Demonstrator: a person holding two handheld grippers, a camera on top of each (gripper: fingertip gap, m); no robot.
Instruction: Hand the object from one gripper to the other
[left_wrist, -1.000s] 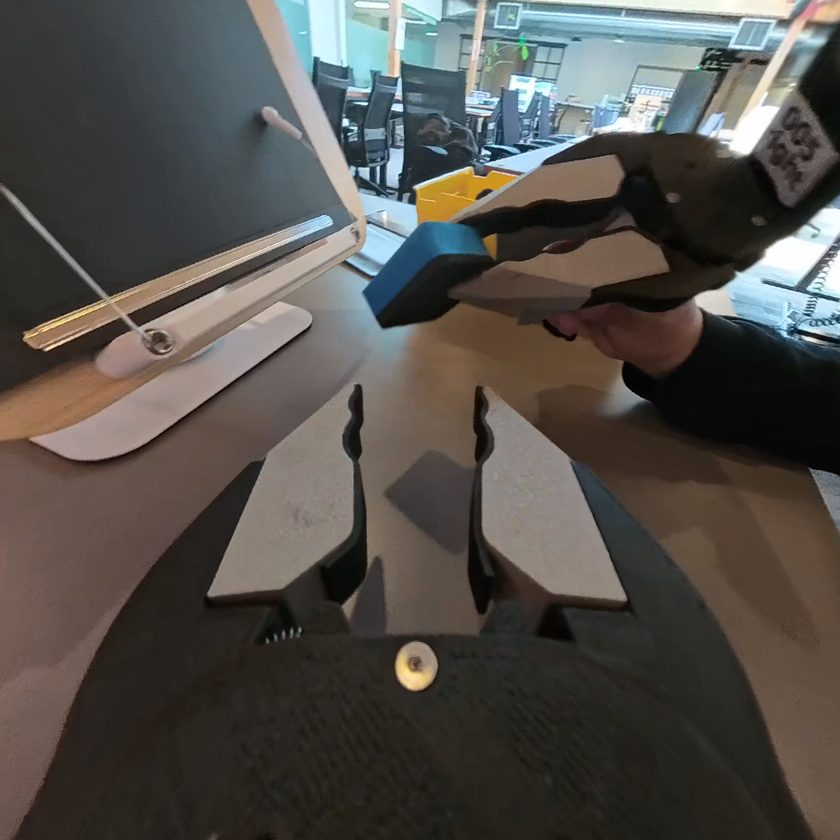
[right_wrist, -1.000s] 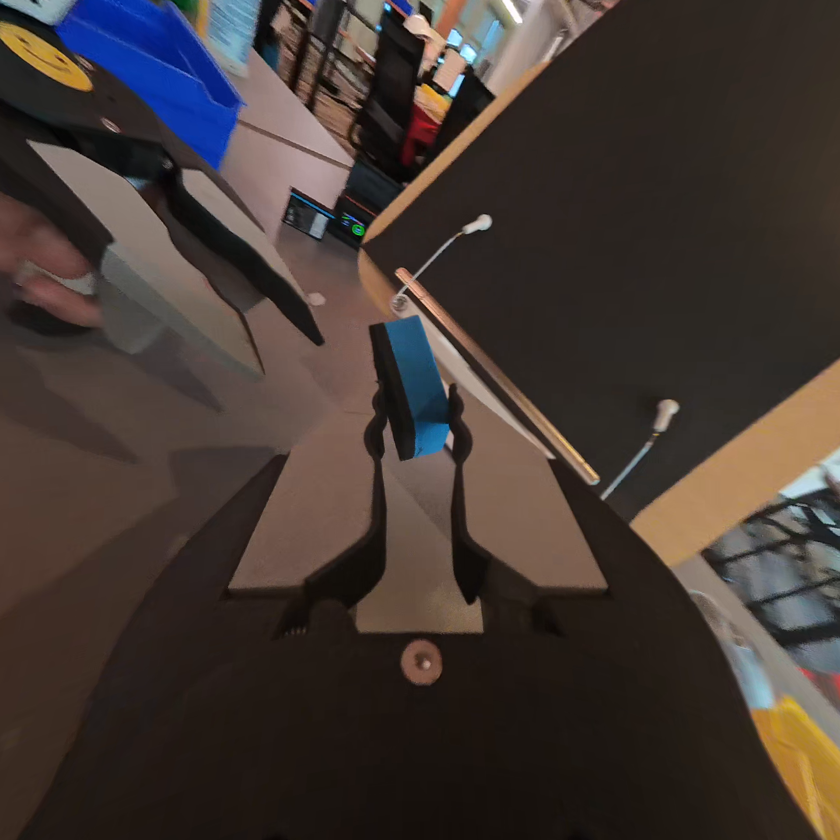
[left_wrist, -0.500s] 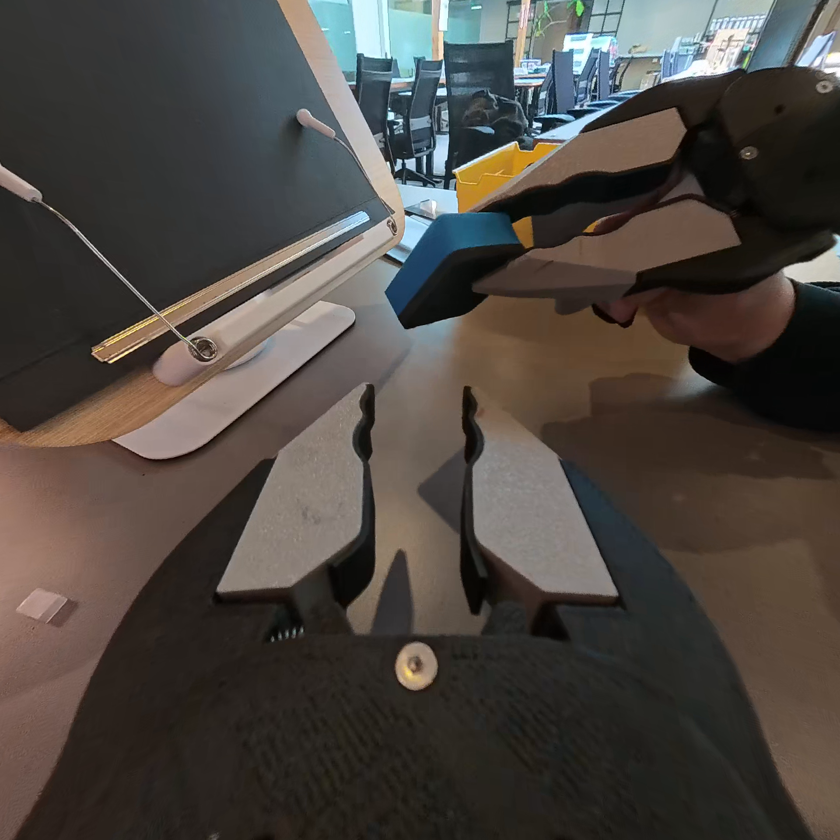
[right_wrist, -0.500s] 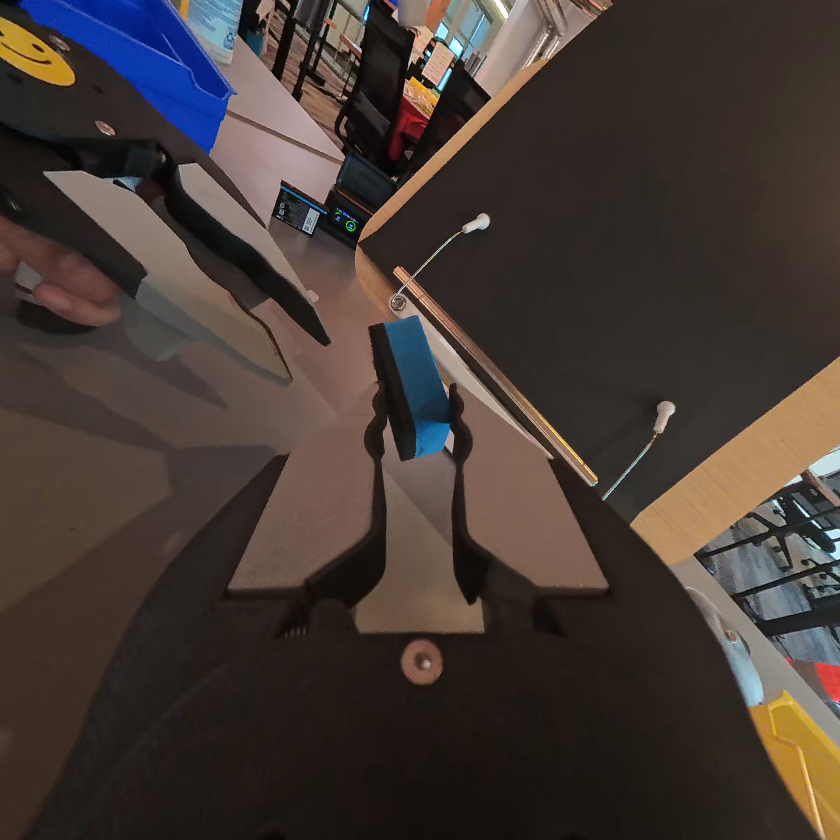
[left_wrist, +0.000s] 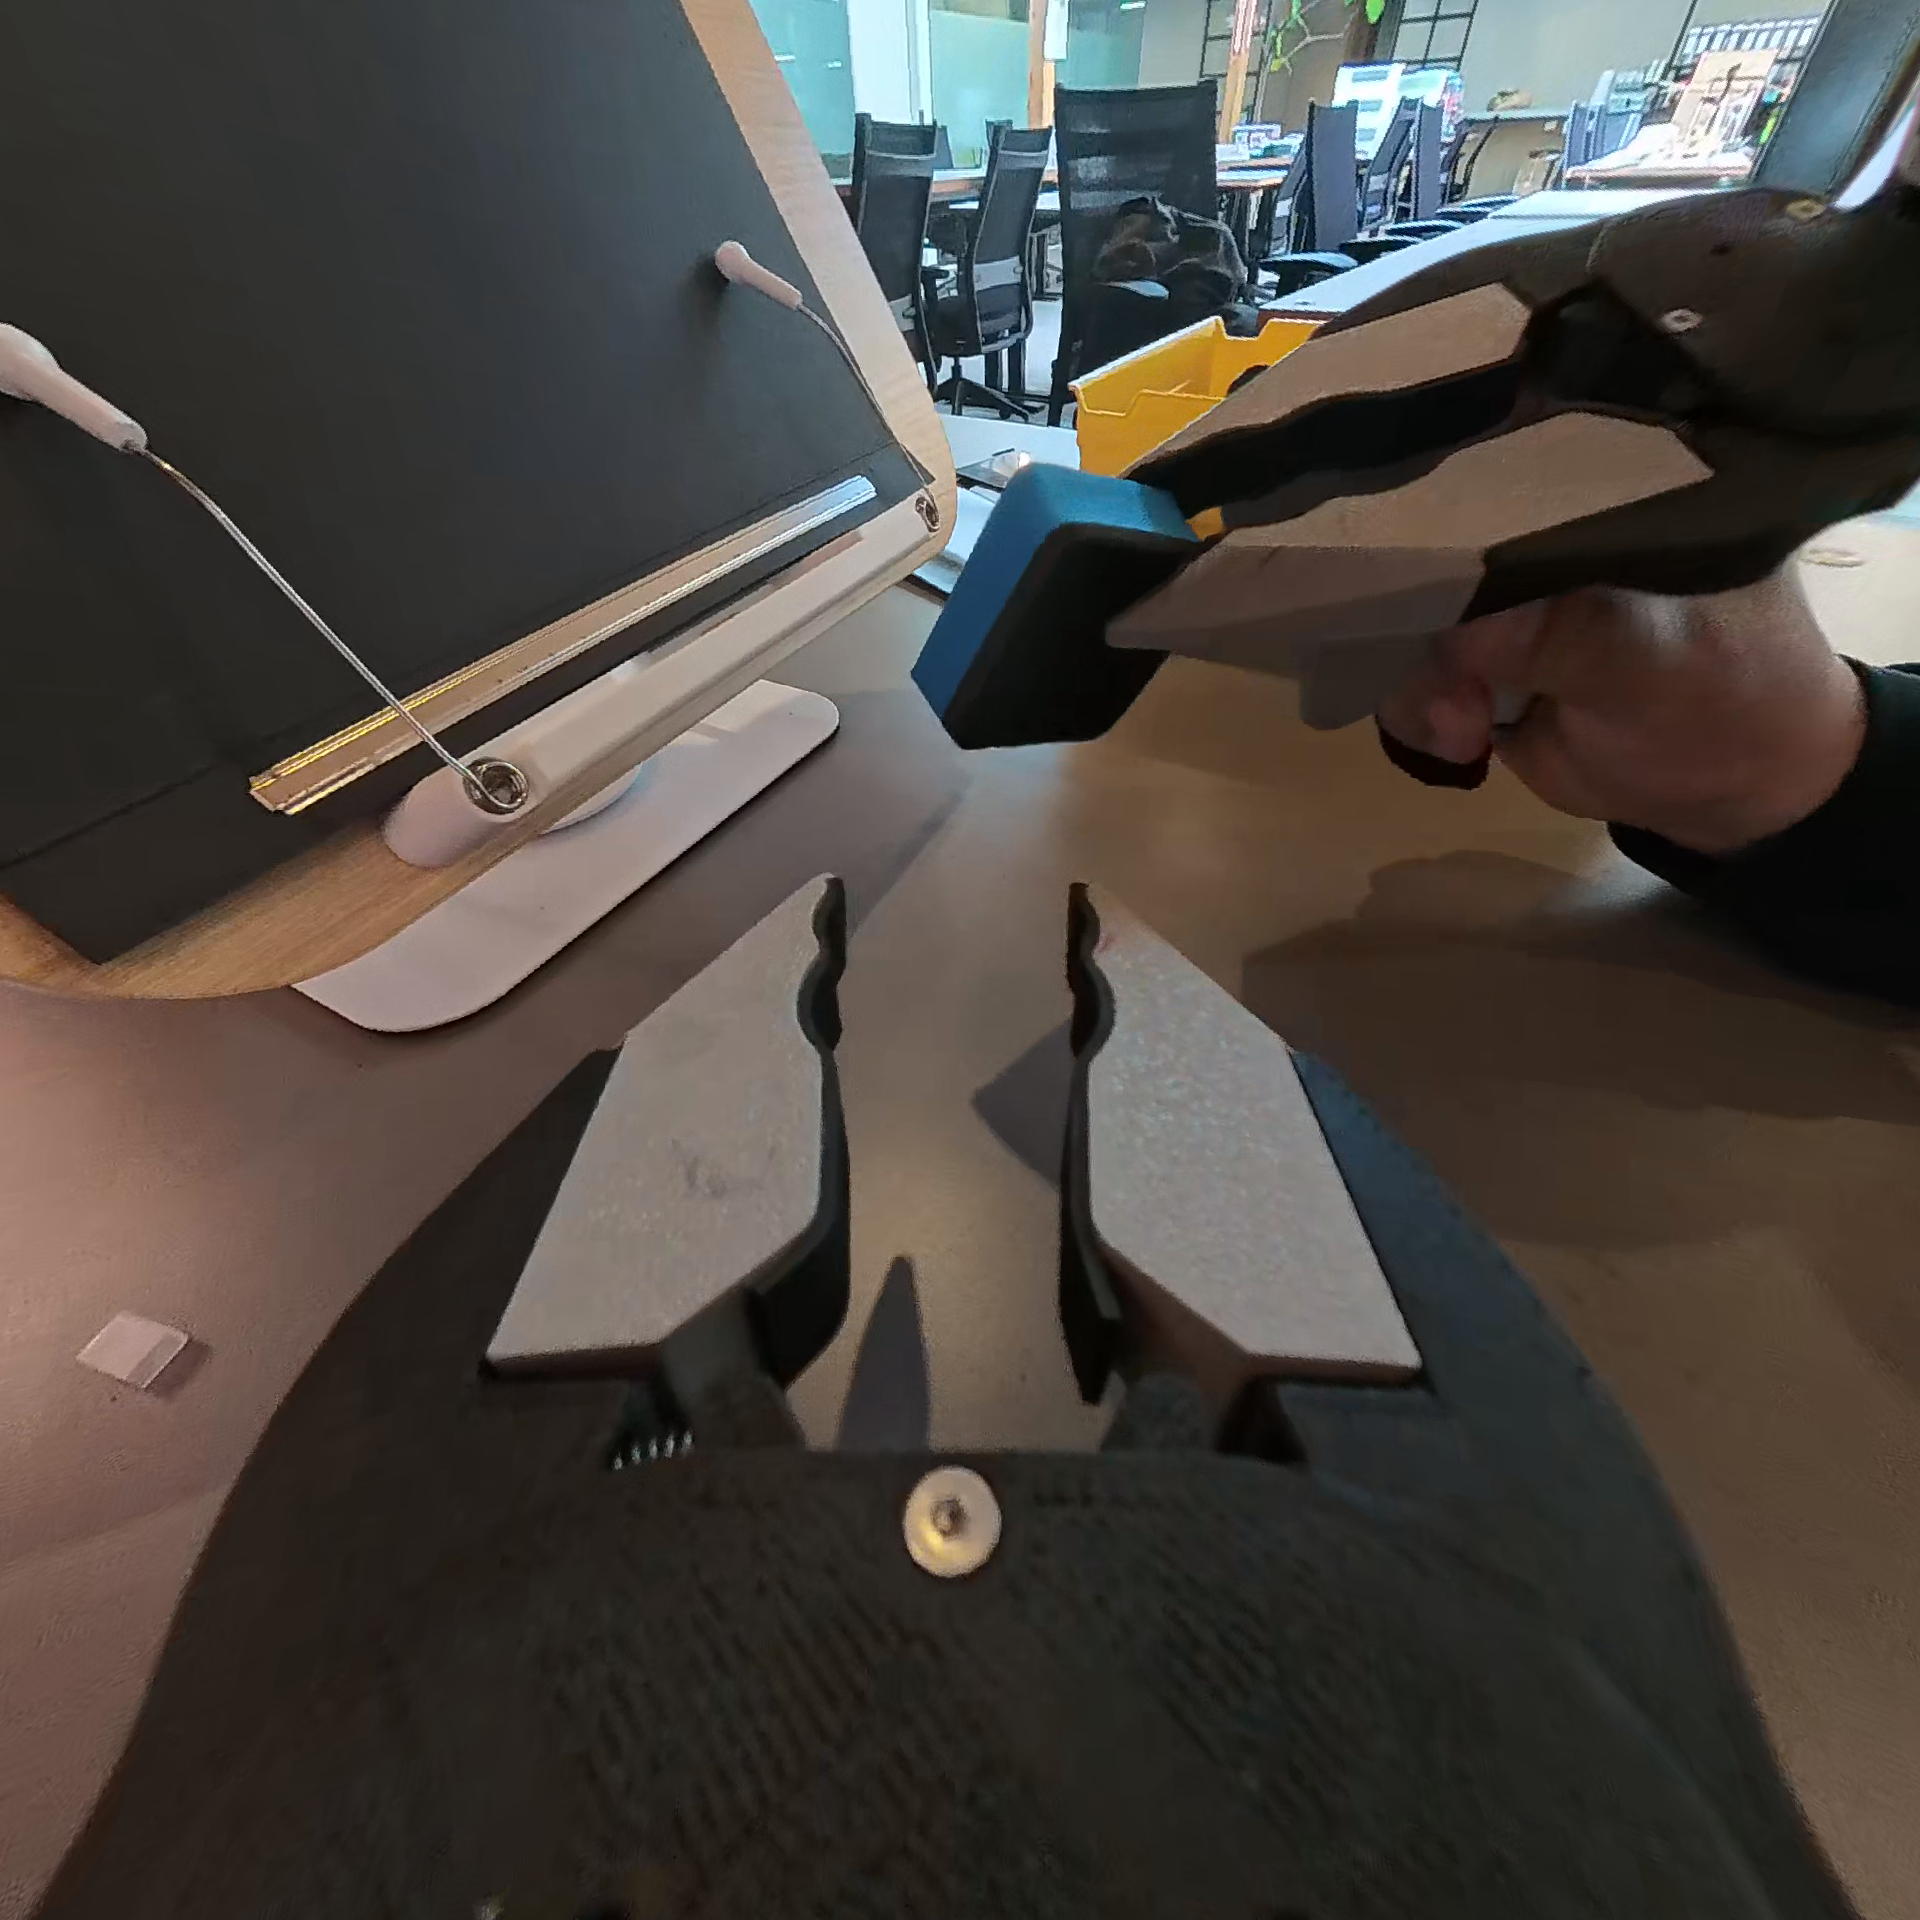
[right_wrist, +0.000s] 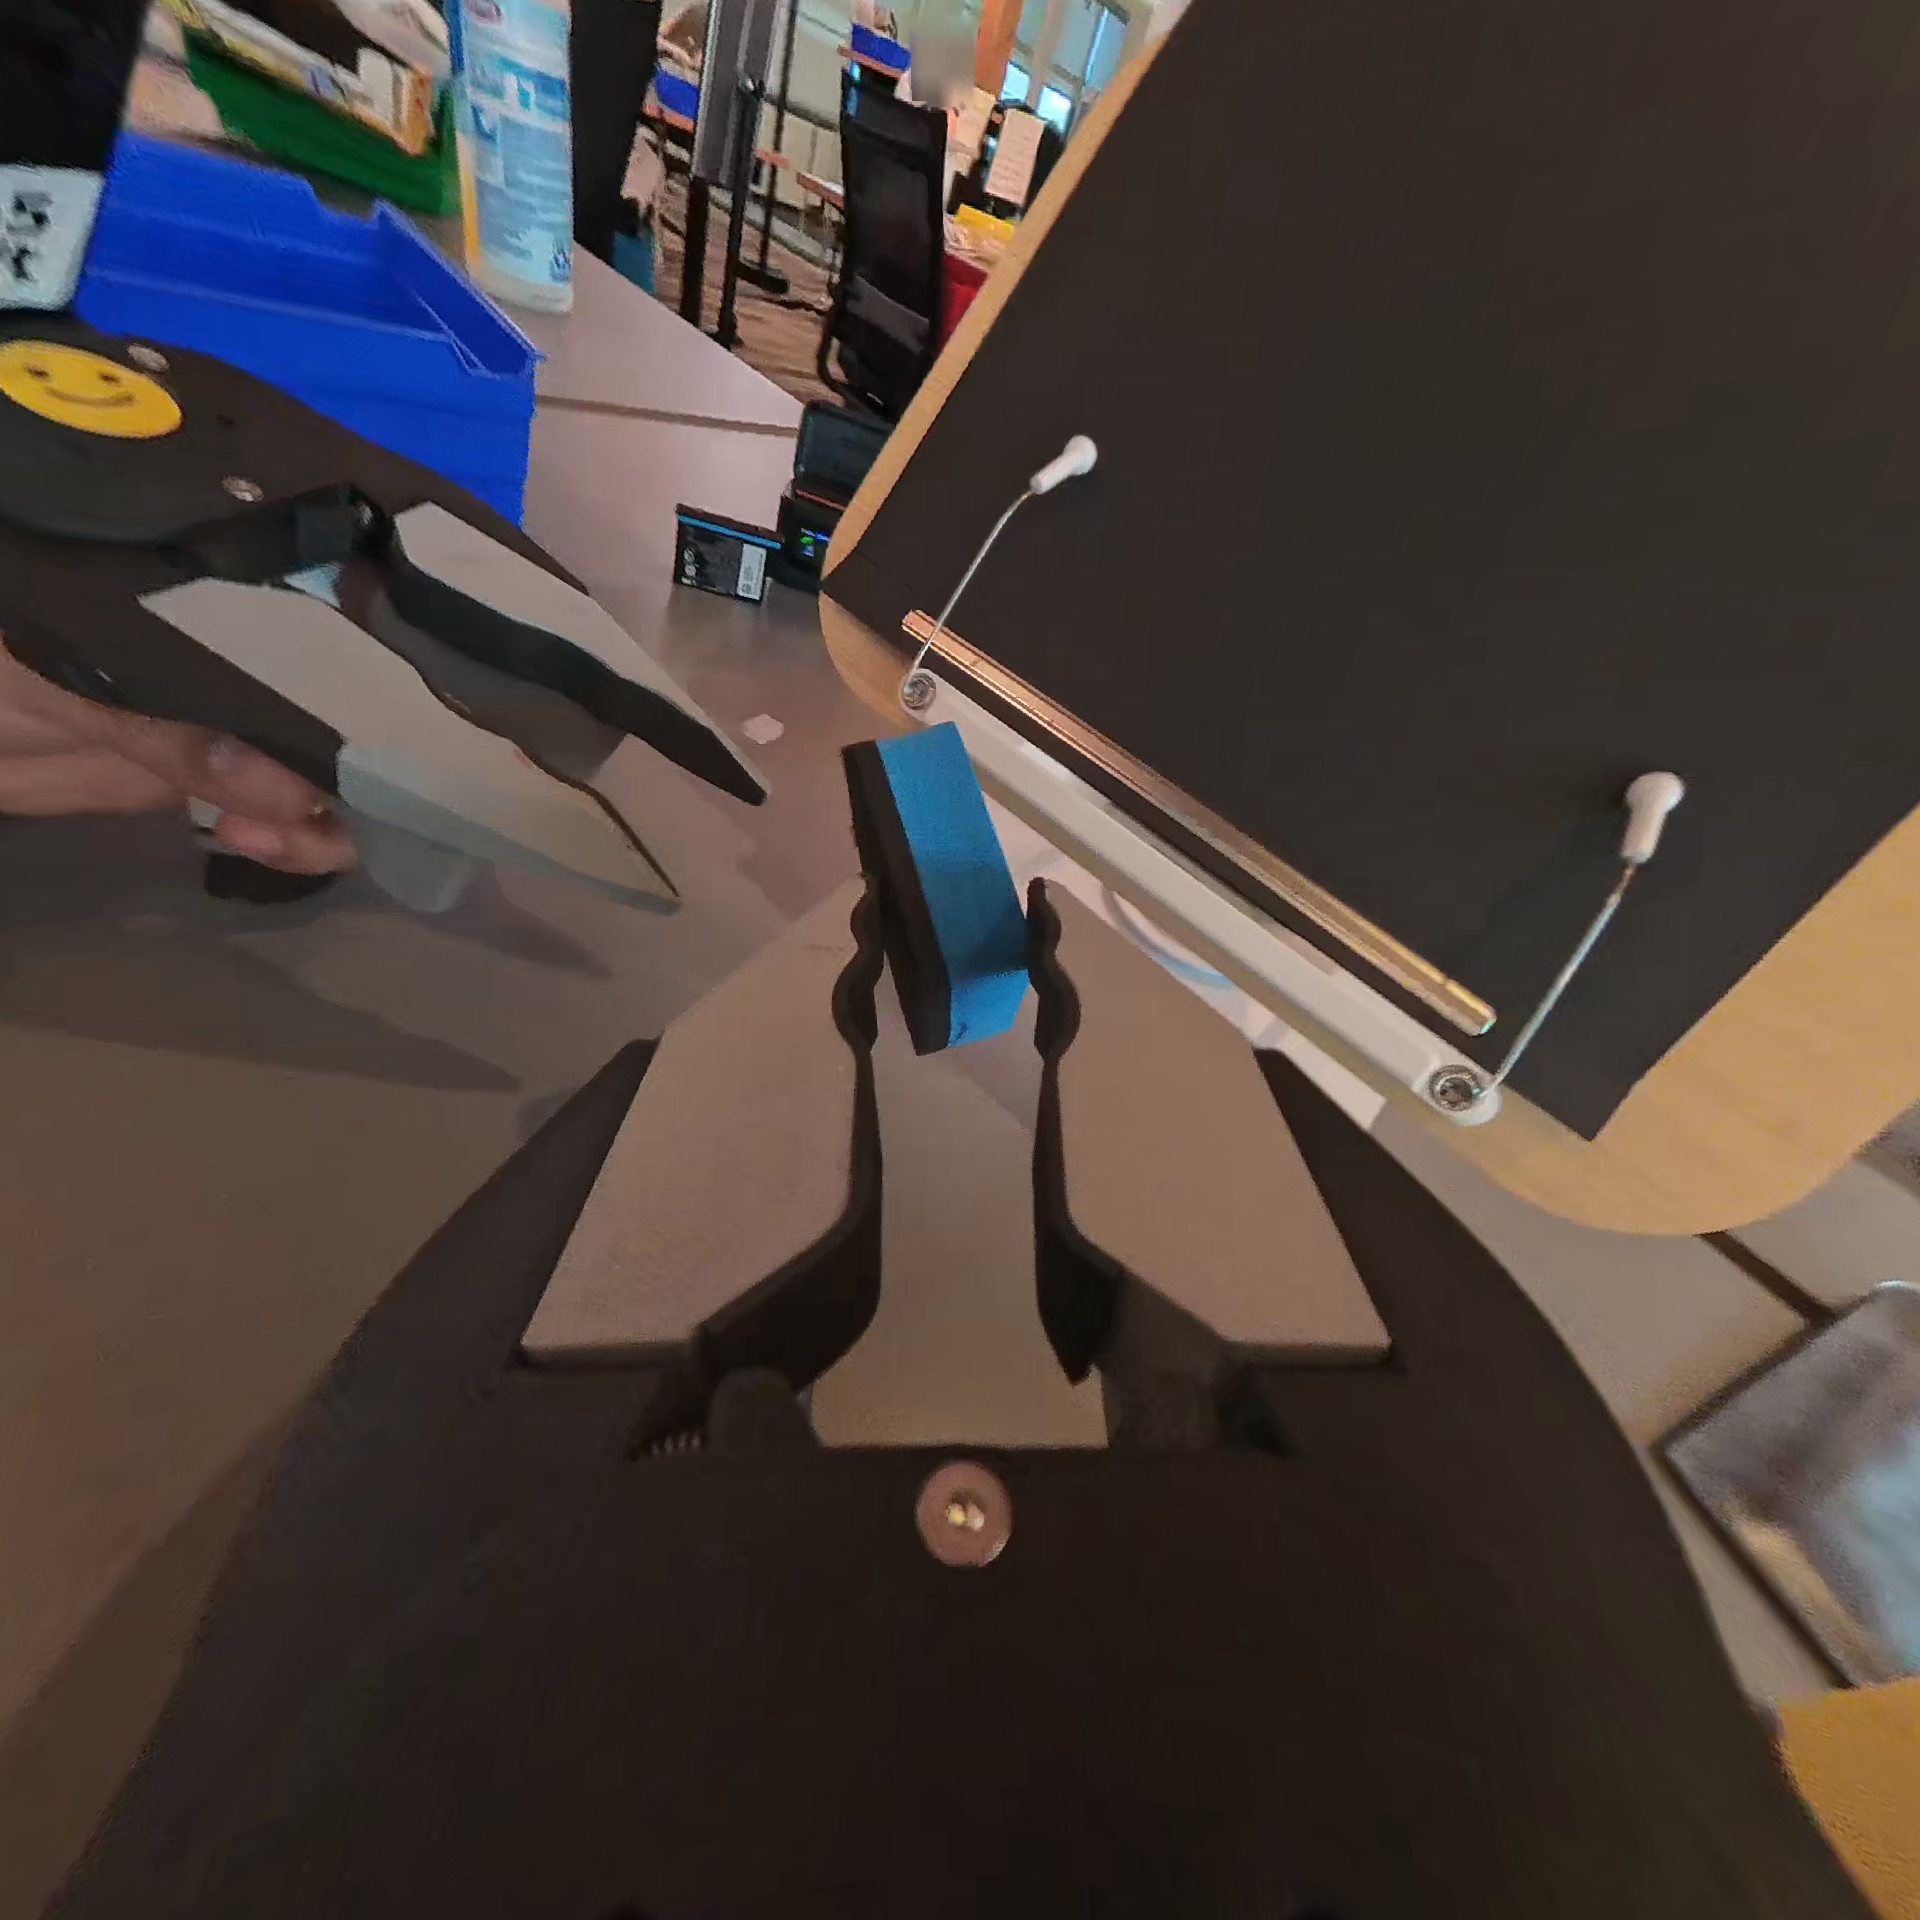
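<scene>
The right gripper (right_wrist: 948, 940) clamps a blue-and-black foam block (right_wrist: 940, 883) at its fingertips, held clear above the table (left_wrist: 1351, 1299). The left gripper (left_wrist: 951, 935) is spread open and empty, apparently just short of the block. A tilted book stand (left_wrist: 436, 416) borders one side; bare tabletop lies between the tools.
</scene>
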